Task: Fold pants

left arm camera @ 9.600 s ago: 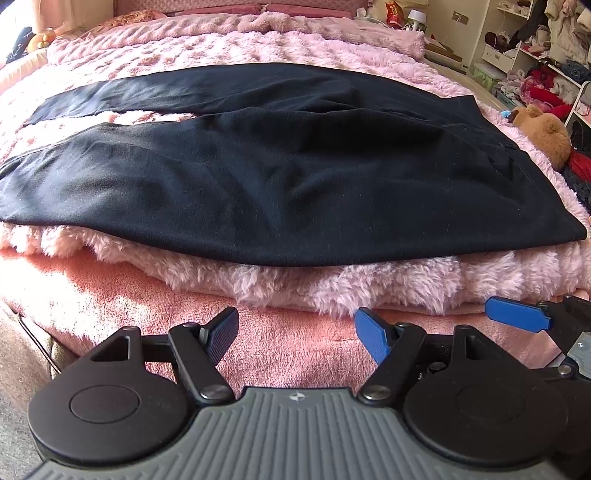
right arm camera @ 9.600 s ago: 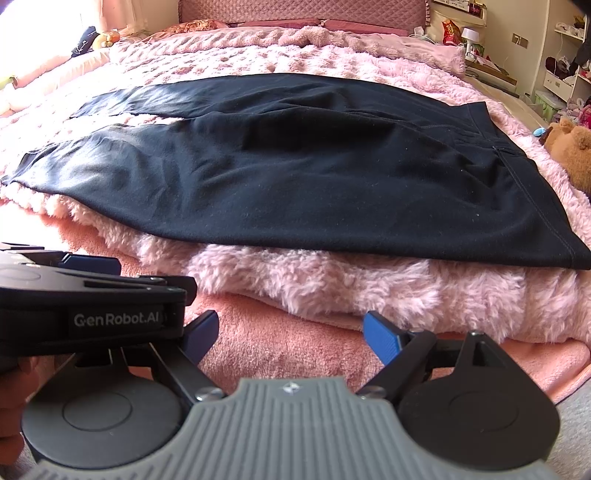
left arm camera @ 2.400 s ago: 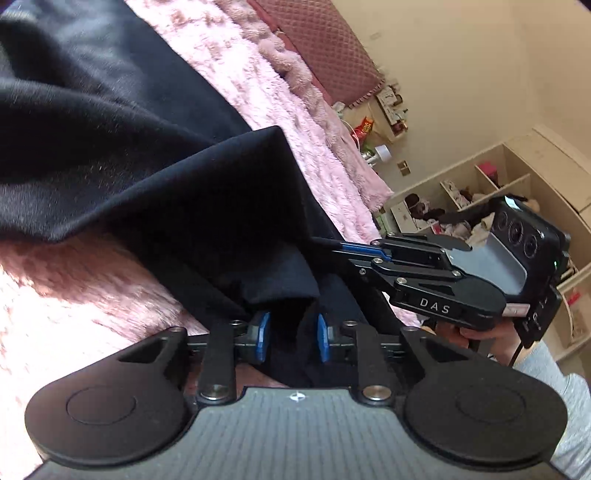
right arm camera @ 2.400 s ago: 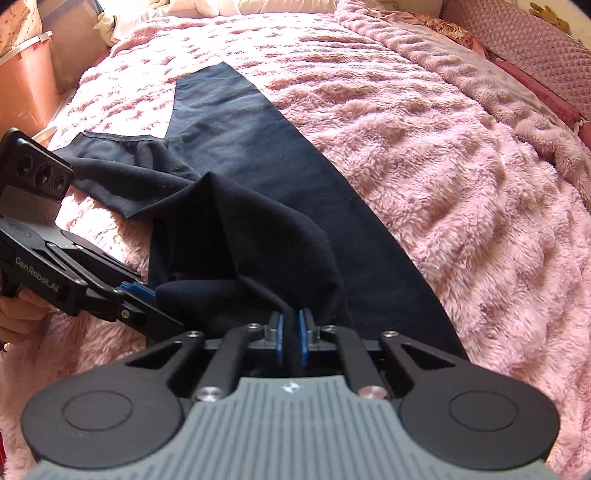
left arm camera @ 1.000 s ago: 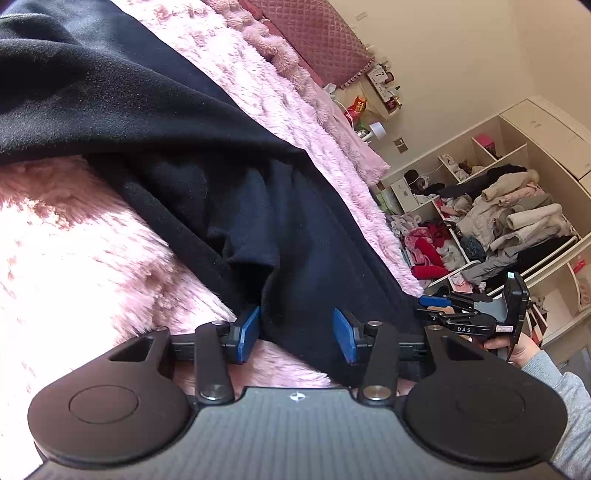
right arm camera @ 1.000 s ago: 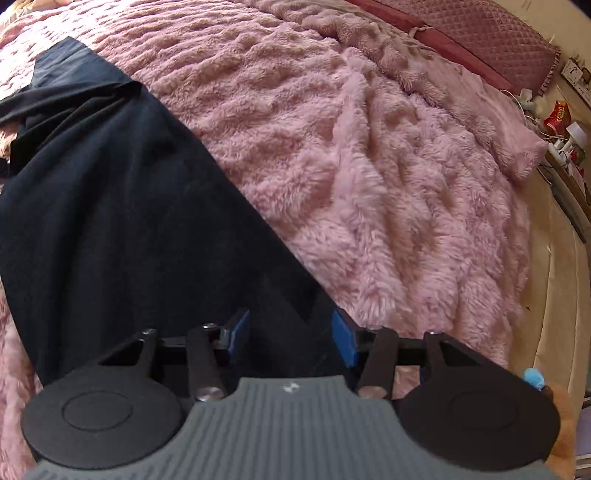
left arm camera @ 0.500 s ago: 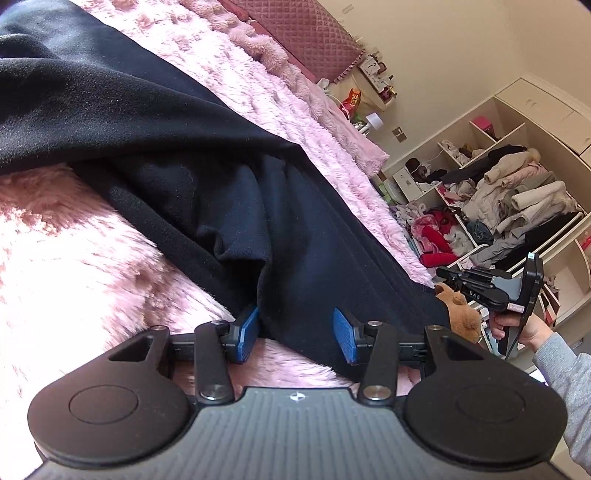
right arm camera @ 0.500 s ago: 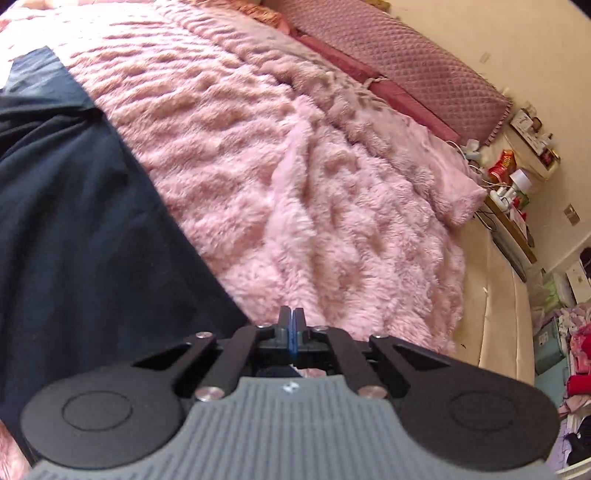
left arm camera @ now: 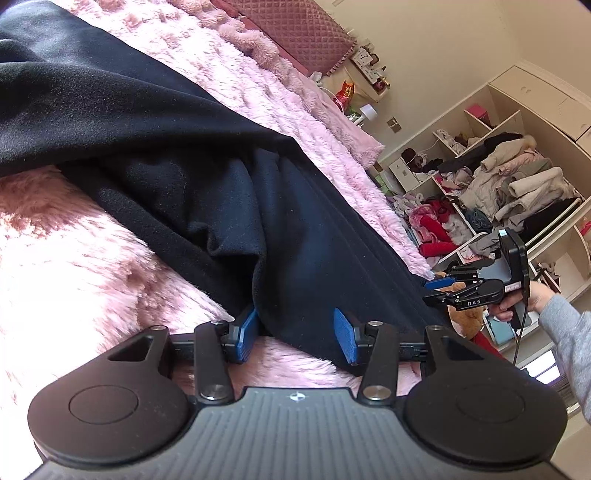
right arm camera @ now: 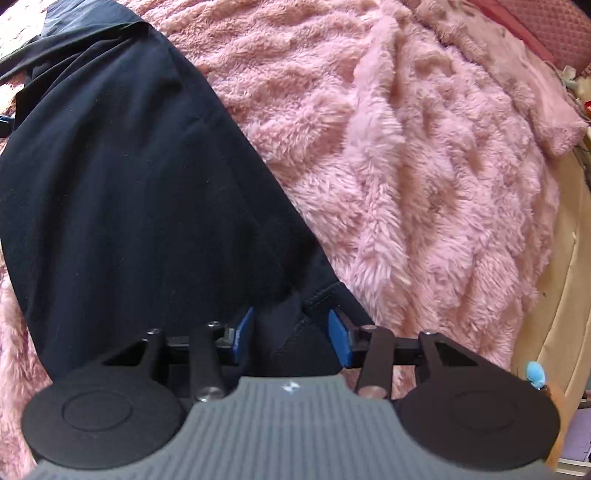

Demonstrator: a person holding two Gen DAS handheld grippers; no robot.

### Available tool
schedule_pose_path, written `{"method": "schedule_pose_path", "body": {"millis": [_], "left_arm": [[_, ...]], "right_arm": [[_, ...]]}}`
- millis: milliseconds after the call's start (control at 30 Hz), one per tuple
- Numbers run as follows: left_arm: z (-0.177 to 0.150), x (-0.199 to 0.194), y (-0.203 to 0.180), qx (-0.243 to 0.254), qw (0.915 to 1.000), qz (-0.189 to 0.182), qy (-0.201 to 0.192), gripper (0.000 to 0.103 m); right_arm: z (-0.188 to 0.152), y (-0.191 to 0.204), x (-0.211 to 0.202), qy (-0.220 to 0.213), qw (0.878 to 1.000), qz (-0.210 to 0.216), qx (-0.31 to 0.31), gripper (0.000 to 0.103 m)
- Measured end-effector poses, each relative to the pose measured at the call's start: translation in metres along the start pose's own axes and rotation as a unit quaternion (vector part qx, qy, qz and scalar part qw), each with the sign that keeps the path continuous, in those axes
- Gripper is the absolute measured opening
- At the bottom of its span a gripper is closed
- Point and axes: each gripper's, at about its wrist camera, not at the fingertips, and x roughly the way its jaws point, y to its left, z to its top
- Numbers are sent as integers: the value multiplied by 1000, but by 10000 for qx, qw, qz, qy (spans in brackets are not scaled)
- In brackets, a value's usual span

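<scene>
The black pants (left arm camera: 177, 155) lie on the pink fluffy bedspread (left arm camera: 74, 266), one leg folded over the other. My left gripper (left arm camera: 295, 334) is open, its blue pads on either side of the near folded edge of the cloth. My right gripper (right arm camera: 291, 334) is open over the waistband end of the pants (right arm camera: 110, 192), with the cloth lying between its pads. The right gripper also shows at the right of the left wrist view (left arm camera: 436, 290), held low at the far corner of the pants.
The dark pink headboard (left arm camera: 295, 33) is at the back. Open shelves with piled clothes (left arm camera: 498, 192) stand beyond the bed's far side. A brown plush toy (left arm camera: 465, 317) lies by the bed edge. The beige bed frame (right arm camera: 561, 258) runs along the right.
My right gripper was shut half a second ago and is now open over the waistband end. My left gripper stays open at the folded edge, hardly moved.
</scene>
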Motion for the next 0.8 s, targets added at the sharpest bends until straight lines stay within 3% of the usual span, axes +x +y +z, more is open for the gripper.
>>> {"method": "schedule_pose_path", "body": {"millis": [167,233,333,500,700,800], "left_arm": [[-1,2,-2,112,9999,51,14,54],[-1,3,-1,93,9999,38,22,54],[0,2,1,44,10000,15,31,54],[0,0,2,4,10000,4,32,54],[2,0,2,8,10000,15,50,54],[3,0,2,-8,10000,1,74,54]], "right_arm": [[11,-9,11,521,9975,440,-182,40],[11,-10,11,482,9980,311,-278,15],[4,1,1,51,9980,-74,-623,2],[-10,14,-21,-569,9929,-761,-716,1],[-14,7,-48,-1266,9829,-1266,-429,1],[-18,1,-51,-1583,9787,-1301,-105,1]]}}
